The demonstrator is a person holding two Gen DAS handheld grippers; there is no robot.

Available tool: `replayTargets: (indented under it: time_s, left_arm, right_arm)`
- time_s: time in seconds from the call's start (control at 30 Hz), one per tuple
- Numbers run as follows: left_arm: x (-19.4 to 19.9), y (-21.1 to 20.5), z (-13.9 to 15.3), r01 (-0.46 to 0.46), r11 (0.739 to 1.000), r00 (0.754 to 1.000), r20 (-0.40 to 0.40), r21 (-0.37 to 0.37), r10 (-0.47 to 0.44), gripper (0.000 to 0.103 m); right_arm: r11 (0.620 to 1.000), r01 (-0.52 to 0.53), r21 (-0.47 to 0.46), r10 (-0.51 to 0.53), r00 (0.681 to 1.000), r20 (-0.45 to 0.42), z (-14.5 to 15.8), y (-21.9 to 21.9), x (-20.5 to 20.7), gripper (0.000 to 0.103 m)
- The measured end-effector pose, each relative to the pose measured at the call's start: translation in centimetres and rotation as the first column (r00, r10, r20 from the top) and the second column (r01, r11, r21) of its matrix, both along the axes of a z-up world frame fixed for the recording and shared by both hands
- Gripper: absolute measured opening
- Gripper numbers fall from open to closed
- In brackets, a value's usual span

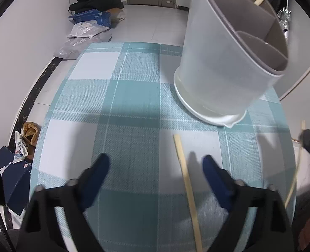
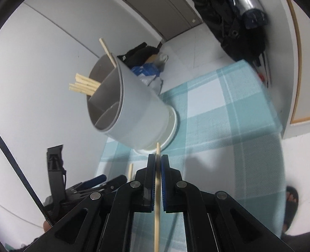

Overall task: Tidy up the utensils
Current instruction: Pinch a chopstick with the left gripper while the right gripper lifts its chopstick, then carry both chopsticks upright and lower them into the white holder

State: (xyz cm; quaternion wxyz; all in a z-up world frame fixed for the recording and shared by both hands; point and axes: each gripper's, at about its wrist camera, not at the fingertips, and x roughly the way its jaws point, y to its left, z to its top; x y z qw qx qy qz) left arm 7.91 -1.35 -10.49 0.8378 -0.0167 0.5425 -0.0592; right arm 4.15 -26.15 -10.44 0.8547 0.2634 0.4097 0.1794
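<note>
Right tool point(image 2: 158, 161) clamped on chopstick point(image 2: 157, 189), left tool point(image 1: 156, 166) tilted down, agape over tablecloth point(image 1: 134, 96)

The left gripper point(image 1: 156, 164) has black plastic arms with big cut-out holes. Its two fingers point(image 1: 99, 168) wear dark blue pads. Round silver screws sit behind the fingers. The right gripper point(image 2: 158, 159) looks the same: black arms, a blue ribbed pad on one finger, and four shiny screws point(image 2: 135, 184) in a row behind the fingers. A black cable point(image 2: 14, 163) runs far off beside them.
</note>
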Motion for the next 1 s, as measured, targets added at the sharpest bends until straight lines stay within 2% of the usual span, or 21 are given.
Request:
replayTargets:
  time_s: [0.03, 0.13, 0.2, 0.27, 0.33, 0.43, 0.57, 0.67, 0.8, 1.0]
  left_arm:
    - [0.2, -0.4, -0.2, -0.001, 1.0, 1.0, -0.011, 0.007, 0.001, 0.068]
    - [0.7, -1.2, -0.5, 0.005, 0.999, 1.0, -0.01, 0.033, -0.005, 0.057]
    - [0.8, -1.7, -0.5, 0.008, 0.998, 1.0, 0.003, 0.063, -0.008, 0.042]
    - [0.8, -2.0, -0.4, 0.009, 0.998, 1.0, 0.009, 0.055, -0.009, 0.017]
    - [0.9, -2.2, -0.4, 0.013, 1.0, 1.0, -0.008, 0.021, -0.013, 0.004]
    - [0.8, -1.9, -0.3, -0.02, 1.0, 1.0, -0.013, -0.012, 0.02, 0.003]
    - [0.1, -1.1, 1.3, -0.054, 0.996, 0.997, 0.055, -0.076, 0.058, 0.003]
    - [-1.1, -0.4, 3.6, -0.074, 0.988, 0.987, 0.135, -0.134, 0.093, 0.003]
    - [-3.5, 0.2, 6.8, -0.066, 0.98, 0.963, 0.246, -0.19, 0.112, 0.003]
    - [-4.7, 0.0, 9.1, -0.025, 0.977, 0.946, 0.312, -0.211, 0.092, 0.003]
  right_arm:
    - [1.0, 0.005, 0.008, -0.005, 1.0, 0.006, 0.3, -0.1, -0.3, 0.004]
    - [1.0, 0.015, 0.006, -0.015, 1.0, 0.017, 0.5, -0.5, -0.3, 0.004]
    - [1.0, 0.025, 0.018, -0.025, 0.999, 0.022, 0.6, -0.9, -0.2, 0.004]
    - [0.999, 0.029, 0.028, -0.03, 0.999, 0.028, 0.7, -1.2, -0.2, 0.004]
    - [0.999, 0.03, 0.026, -0.031, 0.999, 0.04, 0.9, -1.3, -0.2, 0.004]
    - [0.999, 0.027, 0.016, -0.028, 0.998, 0.064, 1.4, -1.2, -0.3, 0.004]
    - [1.0, 0.017, -0.004, -0.016, 0.995, 0.095, 2.0, -0.8, -0.6, 0.004]
    - [1.0, 0.005, -0.02, -0.002, 0.992, 0.129, 2.6, -0.4, -1.0, 0.004]
    - [0.999, -0.019, -0.046, 0.027, 0.981, 0.192, 3.6, 0.6, -1.9, 0.004]
    - [0.994, -0.053, -0.098, 0.076, 0.966, 0.247, 4.4, 2.9, -3.0, 0.004]
